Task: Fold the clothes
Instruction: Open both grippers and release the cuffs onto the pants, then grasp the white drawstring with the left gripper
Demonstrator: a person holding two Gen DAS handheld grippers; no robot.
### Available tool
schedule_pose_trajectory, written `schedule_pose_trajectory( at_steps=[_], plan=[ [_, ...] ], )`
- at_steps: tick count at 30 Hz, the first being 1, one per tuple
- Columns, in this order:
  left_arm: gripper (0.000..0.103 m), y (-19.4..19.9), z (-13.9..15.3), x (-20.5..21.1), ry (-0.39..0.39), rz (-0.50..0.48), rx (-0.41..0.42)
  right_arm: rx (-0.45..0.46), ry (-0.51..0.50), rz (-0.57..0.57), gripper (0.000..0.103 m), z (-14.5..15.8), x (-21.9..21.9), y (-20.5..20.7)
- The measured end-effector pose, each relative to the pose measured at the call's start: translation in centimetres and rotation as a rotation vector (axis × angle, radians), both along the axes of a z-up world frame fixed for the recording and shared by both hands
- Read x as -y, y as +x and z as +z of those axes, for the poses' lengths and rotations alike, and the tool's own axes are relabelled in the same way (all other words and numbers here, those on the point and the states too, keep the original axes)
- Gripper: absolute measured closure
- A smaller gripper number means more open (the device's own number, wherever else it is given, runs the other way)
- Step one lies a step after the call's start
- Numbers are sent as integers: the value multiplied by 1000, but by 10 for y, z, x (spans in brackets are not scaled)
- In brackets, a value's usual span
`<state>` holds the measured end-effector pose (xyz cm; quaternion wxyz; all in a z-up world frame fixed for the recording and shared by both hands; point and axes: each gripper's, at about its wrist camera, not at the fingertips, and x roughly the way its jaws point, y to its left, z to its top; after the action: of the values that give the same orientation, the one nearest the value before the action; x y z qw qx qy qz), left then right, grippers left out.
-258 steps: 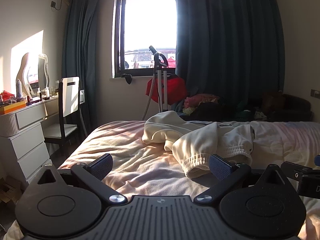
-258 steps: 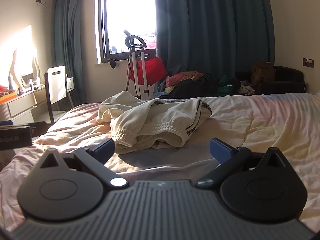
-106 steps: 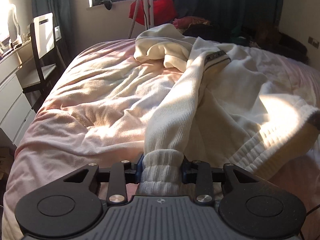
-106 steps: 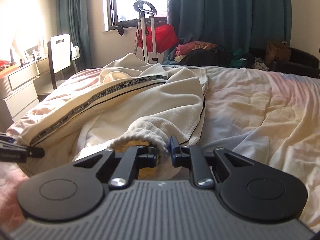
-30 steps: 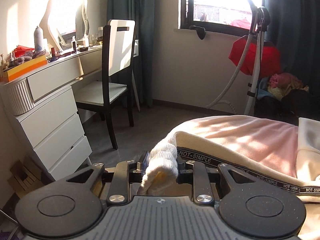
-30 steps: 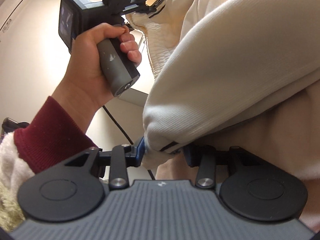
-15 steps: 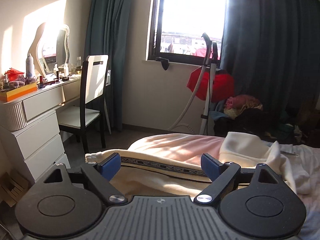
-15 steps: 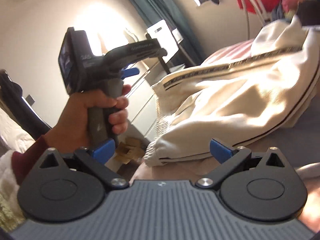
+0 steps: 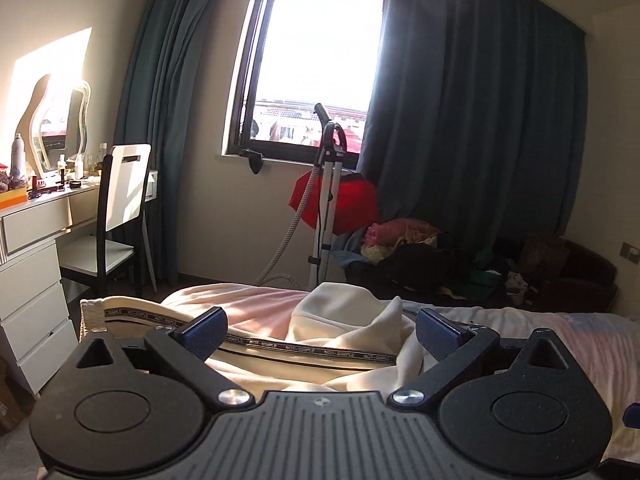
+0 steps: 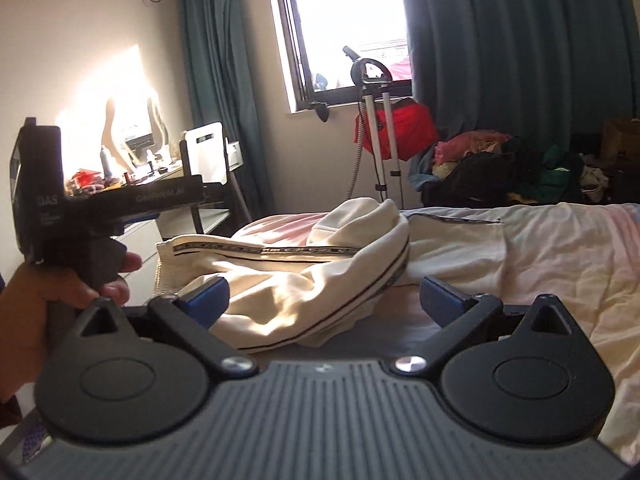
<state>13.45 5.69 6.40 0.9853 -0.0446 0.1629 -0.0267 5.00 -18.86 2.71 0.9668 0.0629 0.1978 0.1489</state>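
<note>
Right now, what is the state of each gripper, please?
Left gripper: jaws opening, nearly wide, holding nothing; cream track pants lie beyond.
Right gripper: open, holding nothing.

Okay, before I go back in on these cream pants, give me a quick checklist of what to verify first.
1. Left claw empty, its jaws opening: ok.
2. Right claw open and empty: ok.
3. Cream pants lying on the bed, free of both claws: ok.
4. Pants spread flat: not ok, bunched near the middle.
5. Printed side stripe visible as a fold guide: ok.
6. Far cuffs lined up: cannot tell, hidden by folds.
</note>
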Motion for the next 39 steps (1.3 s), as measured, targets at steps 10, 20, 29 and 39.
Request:
schedule_pose_trajectory(
  at_steps=[10,20,29,39],
  plan=[
    [2,55,-63,95,47,-58,-91,-72,111,-165,0,-93,75,0],
    [4,205,-120,173,158,-90,-152,-167,253,-248,0,-125,111,61],
    [40,302,-174,229,319,-80,-262,-318,301,-263,0,-179,118,116],
    [97,254,-130,185,234,-69,-222,-287,270,-280,0,-178,115,113]
  ],
)
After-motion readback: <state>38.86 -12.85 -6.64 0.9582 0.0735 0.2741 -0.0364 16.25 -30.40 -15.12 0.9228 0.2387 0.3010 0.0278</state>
